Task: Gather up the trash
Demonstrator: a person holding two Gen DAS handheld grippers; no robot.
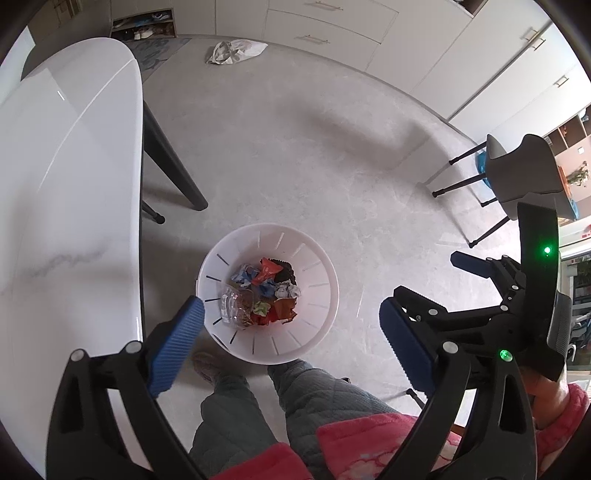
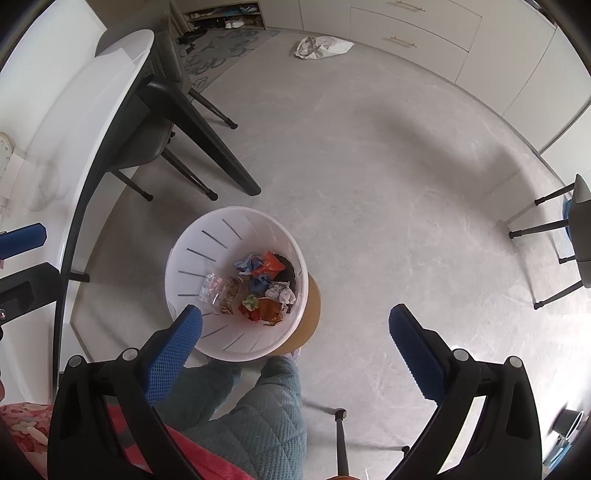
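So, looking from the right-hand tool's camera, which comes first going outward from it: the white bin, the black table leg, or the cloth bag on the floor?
1. White bin, just below the right gripper, toward its left jaw.
2. Black table leg, beyond the bin, upper left.
3. Cloth bag, far across the floor by the cupboards.

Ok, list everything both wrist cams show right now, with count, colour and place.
bin: one, white, slotted, on the floor by the table
trash: a pile, mixed colours, in the bin's bottom
clear wrapper: one, transparent, in the bin
table: one, white top, dark legs, left of the bin
chair: one, grey, far right
bag: one, whitish, on the floor by the cabinets
cabinets: white, along the far wall
rug: one, grey-blue pattern
legs: two, grey quilted trousers
left gripper: open, empty, above the bin
right gripper: open, empty
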